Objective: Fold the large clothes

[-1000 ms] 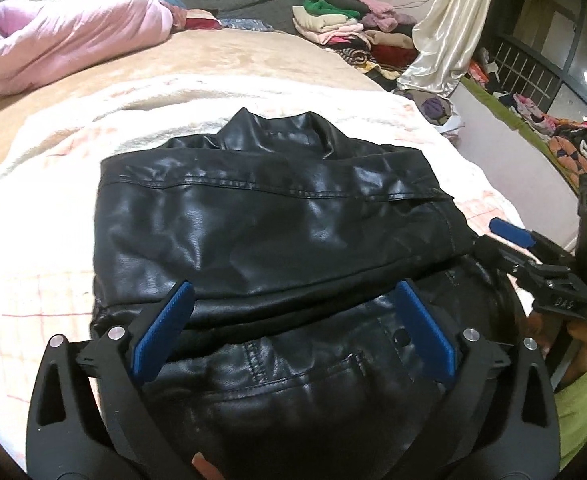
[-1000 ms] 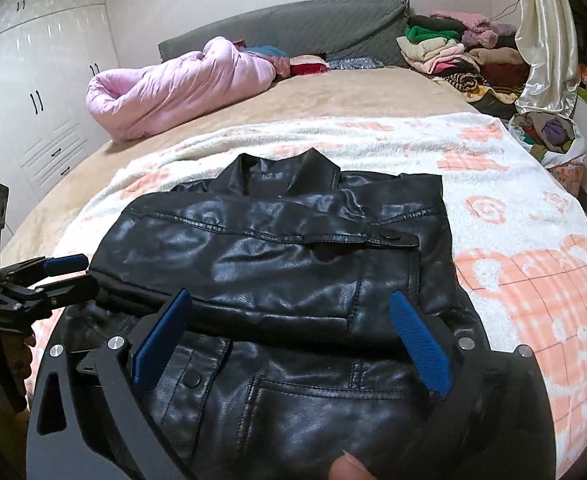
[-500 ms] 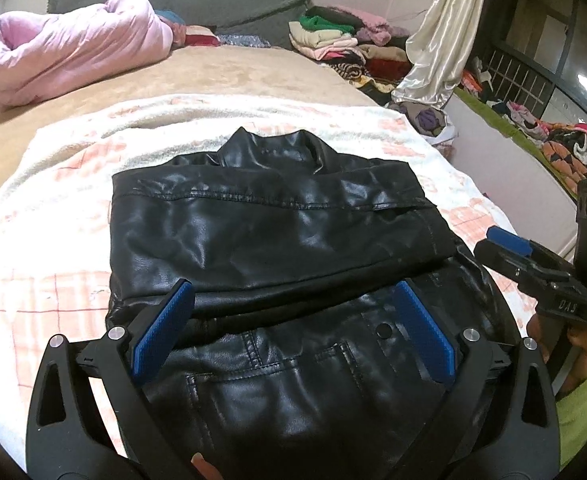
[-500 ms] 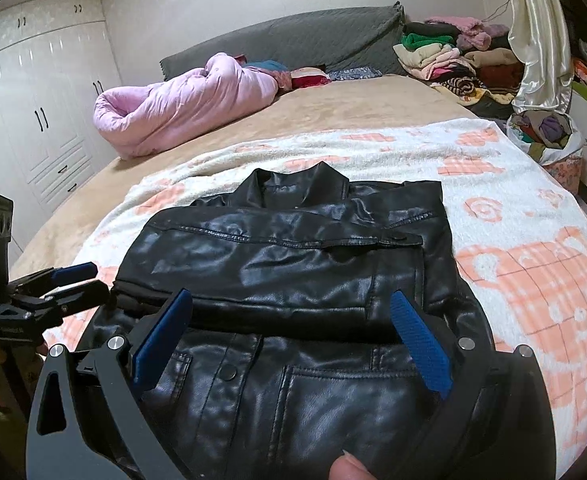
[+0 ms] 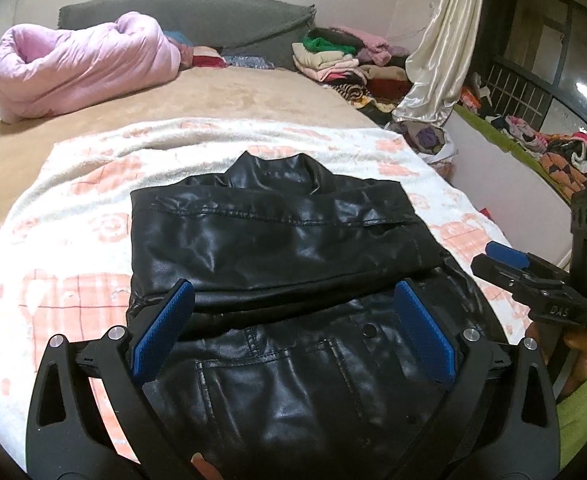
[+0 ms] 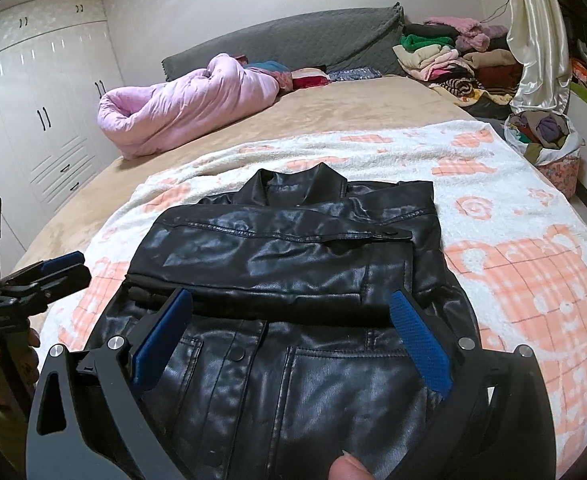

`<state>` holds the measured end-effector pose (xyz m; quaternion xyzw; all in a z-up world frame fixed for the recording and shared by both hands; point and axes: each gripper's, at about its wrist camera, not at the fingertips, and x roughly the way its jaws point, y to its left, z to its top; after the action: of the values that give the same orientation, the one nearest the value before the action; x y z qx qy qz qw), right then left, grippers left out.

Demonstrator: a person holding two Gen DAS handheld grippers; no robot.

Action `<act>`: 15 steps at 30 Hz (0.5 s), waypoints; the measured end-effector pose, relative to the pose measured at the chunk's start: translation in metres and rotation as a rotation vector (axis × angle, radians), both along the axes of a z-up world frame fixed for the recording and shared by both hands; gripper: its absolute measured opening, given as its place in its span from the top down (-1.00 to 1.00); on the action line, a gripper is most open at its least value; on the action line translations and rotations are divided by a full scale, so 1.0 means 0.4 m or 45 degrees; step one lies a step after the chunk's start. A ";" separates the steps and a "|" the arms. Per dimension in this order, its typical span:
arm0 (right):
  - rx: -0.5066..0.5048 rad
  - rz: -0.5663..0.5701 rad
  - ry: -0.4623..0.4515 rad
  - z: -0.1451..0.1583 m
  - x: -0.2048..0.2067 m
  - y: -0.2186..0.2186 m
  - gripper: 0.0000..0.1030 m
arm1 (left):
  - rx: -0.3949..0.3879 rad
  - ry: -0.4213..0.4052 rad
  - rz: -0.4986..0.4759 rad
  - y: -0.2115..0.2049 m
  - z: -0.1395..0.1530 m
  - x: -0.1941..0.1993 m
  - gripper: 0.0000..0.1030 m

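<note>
A black leather jacket [image 5: 277, 248] [image 6: 285, 256] lies folded on the white-and-orange blanket [image 5: 73, 200], collar at the far end and sleeves folded across its chest. My left gripper [image 5: 293, 300] hovers open over the jacket's near half, with nothing between its blue pads. My right gripper [image 6: 291, 304] is also open and empty, above the same near half. In the left wrist view the right gripper [image 5: 493, 256] sits off the jacket's right edge. The right wrist view has the left gripper [image 6: 69, 266] off the jacket's left edge. A person's hands hold both.
A rolled pink duvet [image 5: 81, 64] and a pile of clothes [image 5: 341, 56] sit by the grey headboard [image 6: 293, 40]. A cream curtain [image 5: 441, 48] and a bag of clothes [image 6: 545, 136] stand right of the bed. White wardrobes [image 6: 33, 100] line the left wall.
Both grippers have drawn back and up from the jacket, so more of the bed shows. The jacket has stayed as it was. Both grippers remain open.
</note>
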<state>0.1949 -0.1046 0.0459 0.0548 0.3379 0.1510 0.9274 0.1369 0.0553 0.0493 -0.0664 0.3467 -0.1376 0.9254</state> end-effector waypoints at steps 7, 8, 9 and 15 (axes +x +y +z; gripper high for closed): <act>0.019 -0.011 -0.007 0.012 -0.032 -0.027 -0.91 | 0.013 -0.009 0.017 -0.001 -0.001 -0.039 -0.81; 0.020 -0.013 -0.007 0.011 -0.035 -0.030 -0.91 | 0.016 -0.005 0.020 -0.003 -0.003 -0.046 -0.81; 0.021 -0.014 -0.005 0.011 -0.039 -0.033 -0.91 | 0.017 -0.003 0.021 -0.003 -0.004 -0.050 -0.81; 0.018 -0.010 0.006 0.007 -0.059 -0.047 -0.91 | 0.028 0.013 0.019 -0.010 -0.015 -0.076 -0.81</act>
<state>0.1715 -0.1234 0.0486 0.0631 0.3389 0.1495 0.9267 0.1066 0.0512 0.0432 -0.0596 0.3523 -0.1266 0.9253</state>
